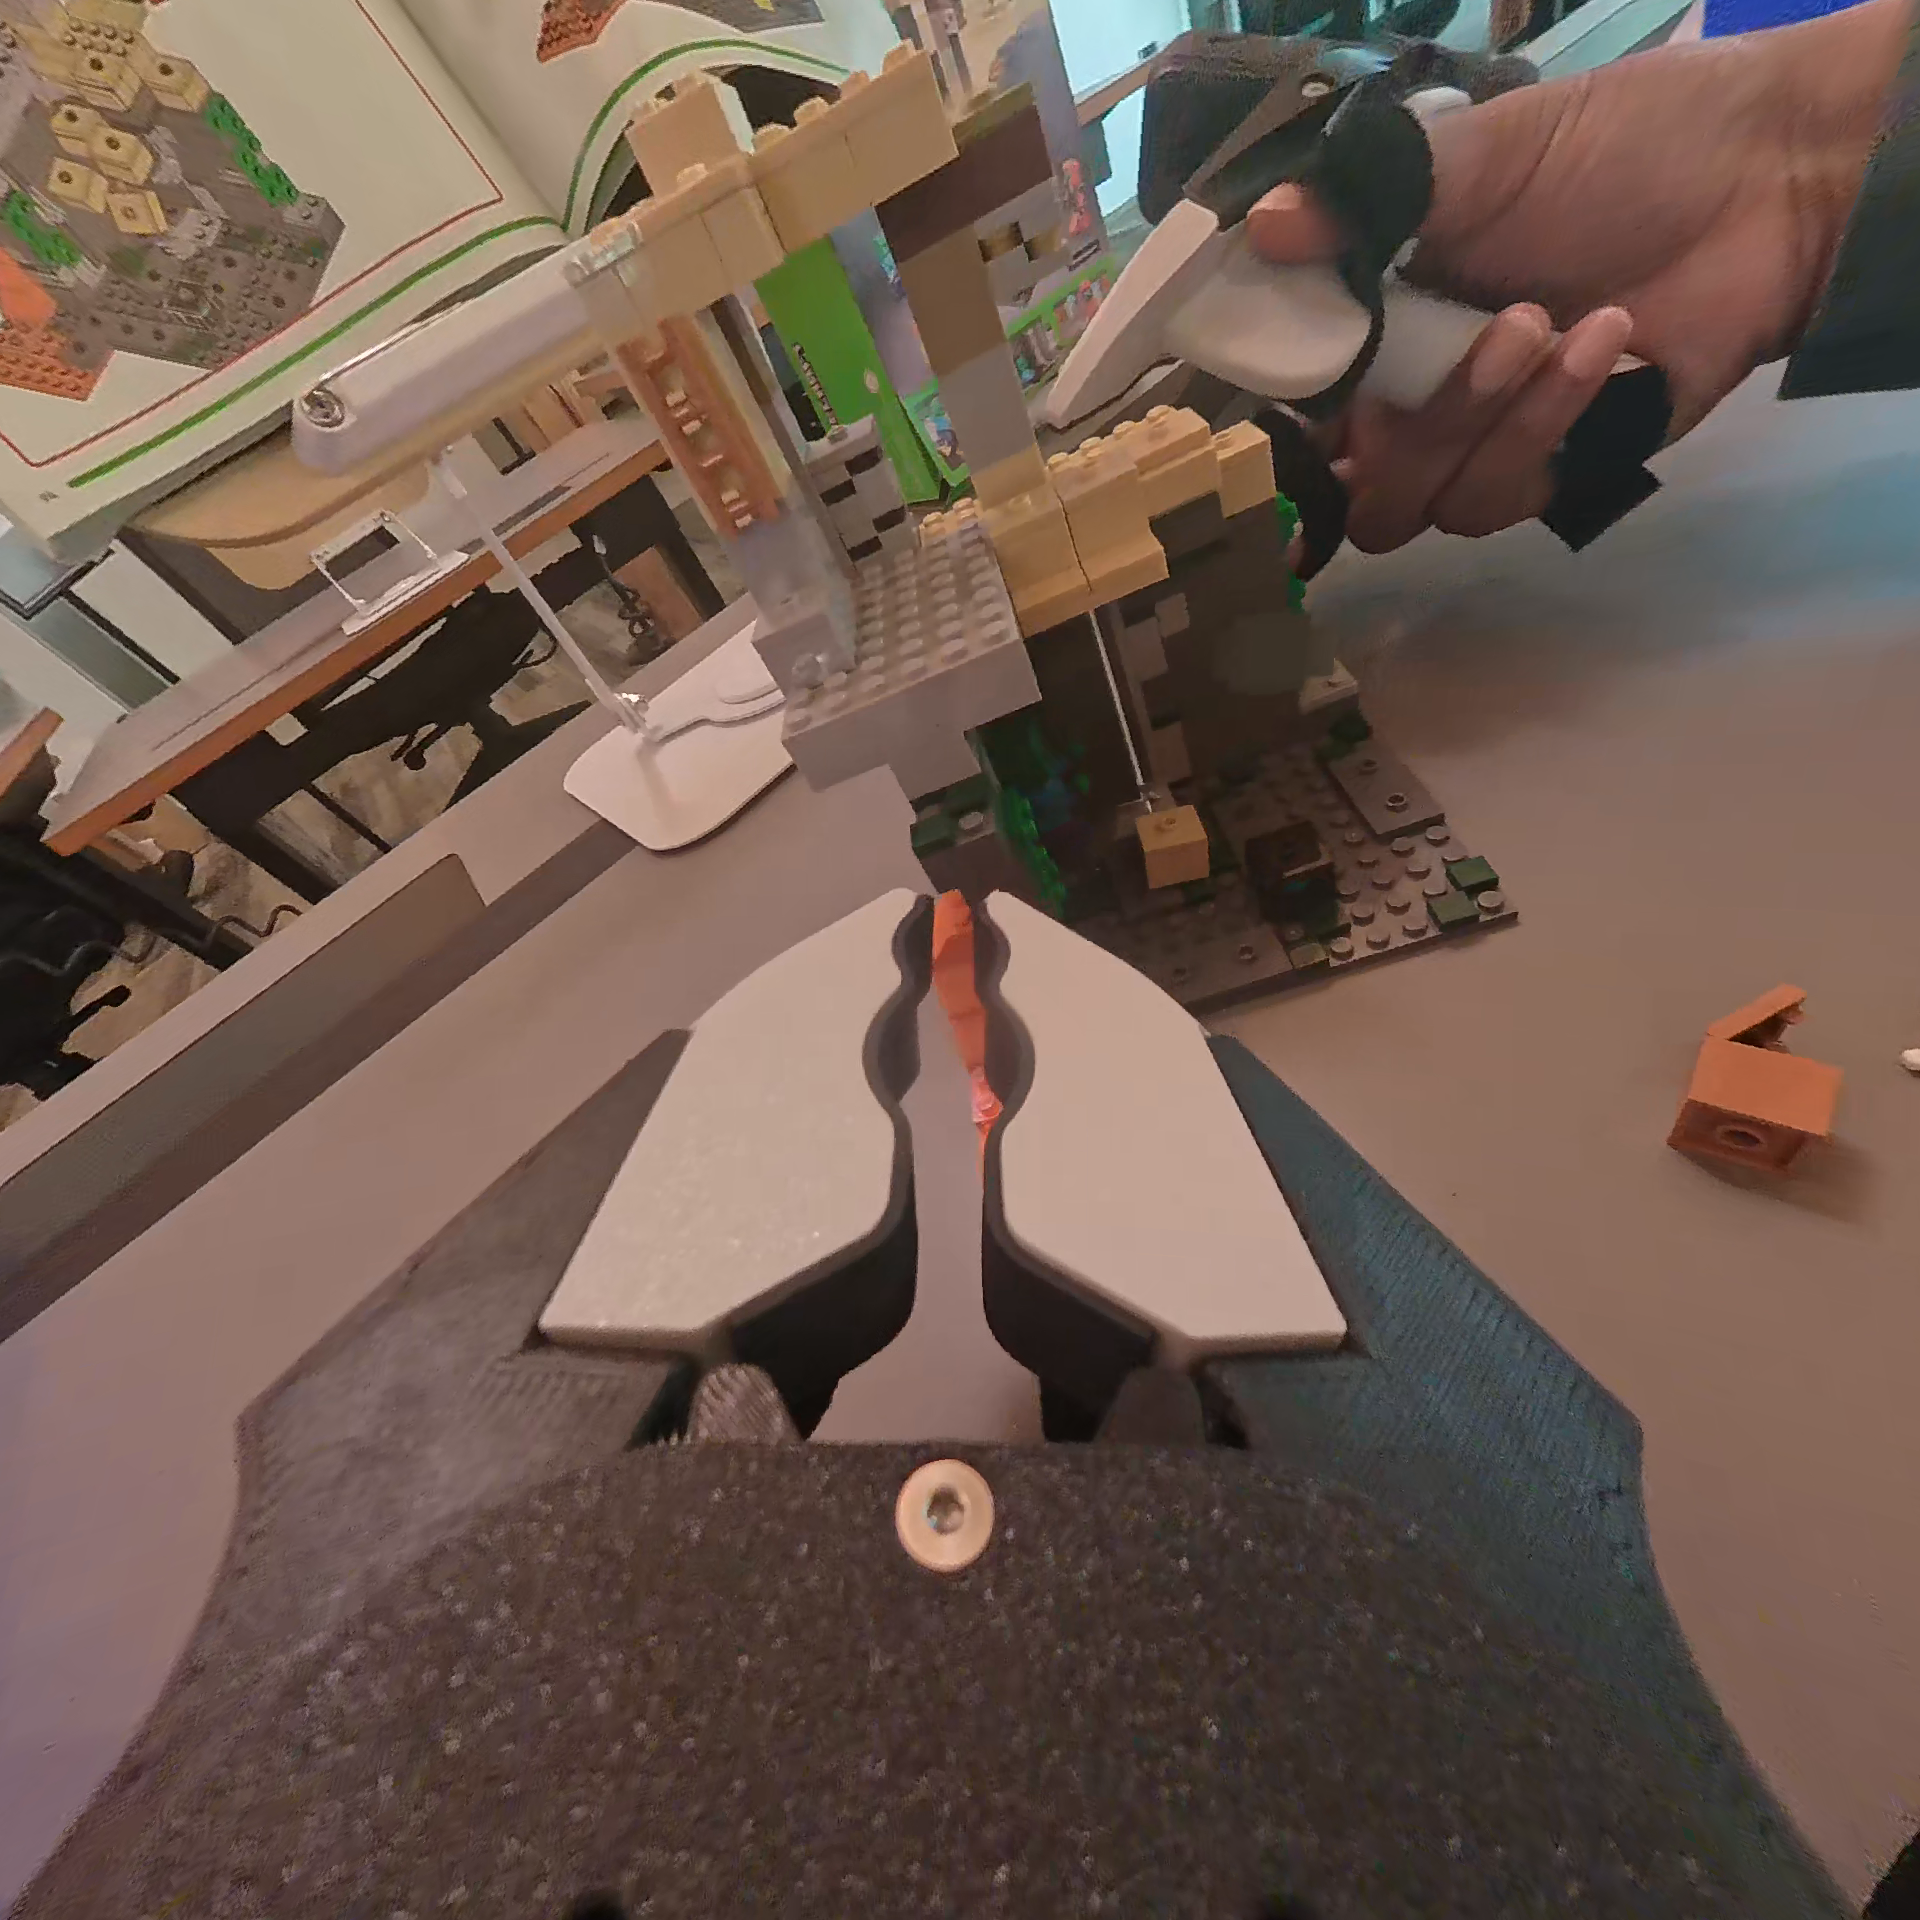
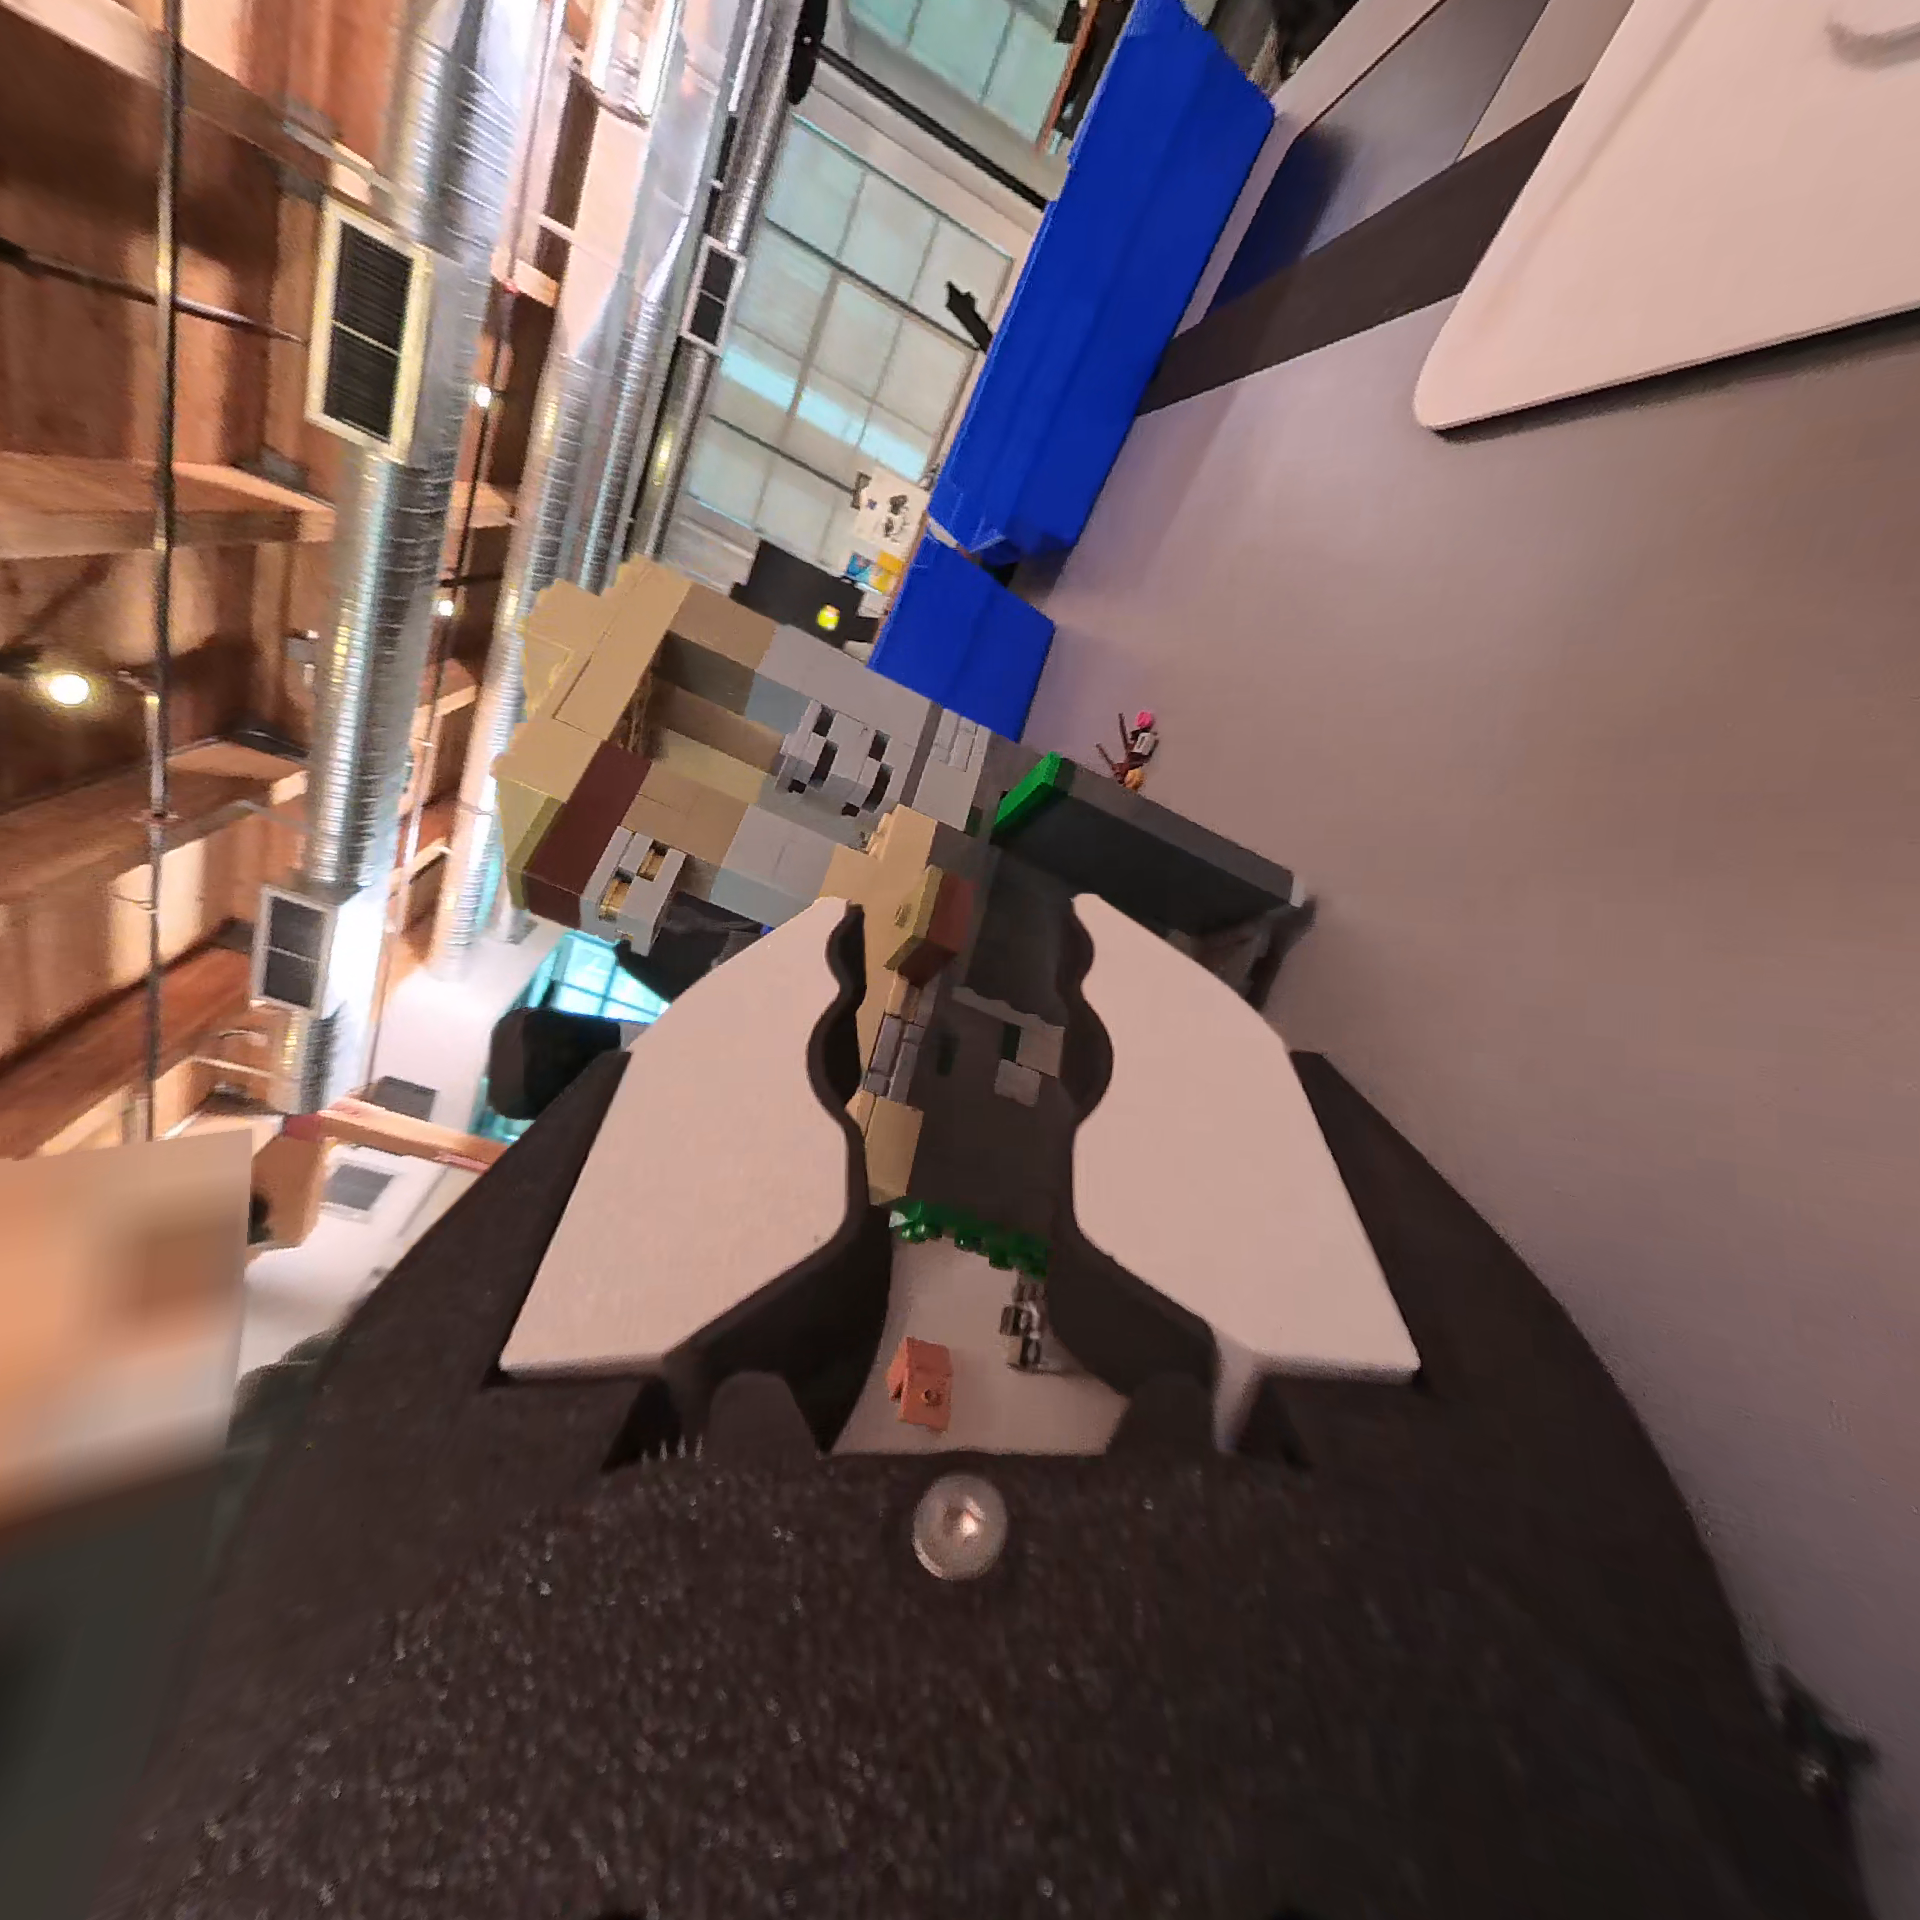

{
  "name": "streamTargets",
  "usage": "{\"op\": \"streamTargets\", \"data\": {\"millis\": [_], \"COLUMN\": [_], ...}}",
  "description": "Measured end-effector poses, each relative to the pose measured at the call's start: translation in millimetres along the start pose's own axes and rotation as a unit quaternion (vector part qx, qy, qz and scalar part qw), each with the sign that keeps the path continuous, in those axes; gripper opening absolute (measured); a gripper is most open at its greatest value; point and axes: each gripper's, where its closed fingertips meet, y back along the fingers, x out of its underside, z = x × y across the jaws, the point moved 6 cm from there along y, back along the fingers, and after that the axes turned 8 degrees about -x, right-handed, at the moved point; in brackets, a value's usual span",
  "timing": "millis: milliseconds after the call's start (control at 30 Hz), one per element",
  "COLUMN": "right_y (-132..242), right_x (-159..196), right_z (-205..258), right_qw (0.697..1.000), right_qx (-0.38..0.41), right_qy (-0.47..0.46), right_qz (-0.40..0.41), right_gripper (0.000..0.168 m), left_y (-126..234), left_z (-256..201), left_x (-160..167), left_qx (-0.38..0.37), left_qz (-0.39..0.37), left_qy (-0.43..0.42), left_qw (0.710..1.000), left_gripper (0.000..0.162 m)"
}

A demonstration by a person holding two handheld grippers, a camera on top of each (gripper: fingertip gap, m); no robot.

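We saw the left gripper (image 1: 954,920) nearly shut on a thin orange piece (image 1: 961,1003) w/ tips just before the brick model (image 1: 1039,540) on the grey table (image 1: 1558,1351), while the right gripper (image 2: 961,925) stood open astride the model's dark wall, contact unclear.

Both views were evenly and fairly brightly lit, with soft indoor light and no harsh glare. In the left wrist view the brick model (image 1: 1039,582) and the brown brick (image 1: 1756,1091) at 3 o'clock cast faint, diffuse shadows on the grey table (image 1: 1558,779); focus was sharp through the middle, while straight edges bowed towards the rim from wide-angle distortion. The right wrist view was rolled sideways and softer: the ducts (image 2: 384,520) and wooden beams at 9 to 11 o'clock smeared with motion blur, bright windows (image 2: 831,343) at 12 o'clock were mildly washed out, and a small ceiling lamp (image 2: 68,688) glowed at 9 o'clock.
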Motion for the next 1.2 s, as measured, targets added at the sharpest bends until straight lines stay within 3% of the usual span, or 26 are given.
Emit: {"op": "streamTargets", "data": {"millis": [200,333,500,600,800,1200], "right_y": [-0.4,-2.9,-9.3,-13.2,-10.7,-18.7], "right_x": [3.3,1.9,1.3,0.7,-2.4,-1.4], "right_z": [-0.6,-2.9,-4.2,-3.3,-1.6,-2.7], "right_qw": [1.0,1.0,0.999,0.998,0.997,0.989], "right_qx": [-0.006,-0.011,-0.027,-0.036,-0.052,-0.084], "right_qy": [-0.006,-0.008,-0.008,-0.006,-0.005,-0.006], "right_qz": [0.001,0.011,0.031,0.041,0.049,0.119], "right_gripper": [0.036,0.035,0.032,0.029,0.021,0.014], "left_y": [-6.6,-22.7,-32.5,-38.2,-38.3,-10.4], "left_z": [7.9,8.8,4.3,0.3,-7.8,-15.7], "left_x": [2.0,3.3,-2.2,-5.2,-10.1,-15.2], "left_qx": [0.002,0.056,0.085,0.08,0.052,0.019], "left_qz": [0.012,0.048,0.04,0.04,0.041,0.033], "left_qy": [0.03,0.093,0.112,0.107,0.084,0.038], "left_qw": [0.999,0.993,0.989,0.99,0.994,0.999], "left_gripper": [0.018,0.044,0.055,0.052,0.022,0.023]}}
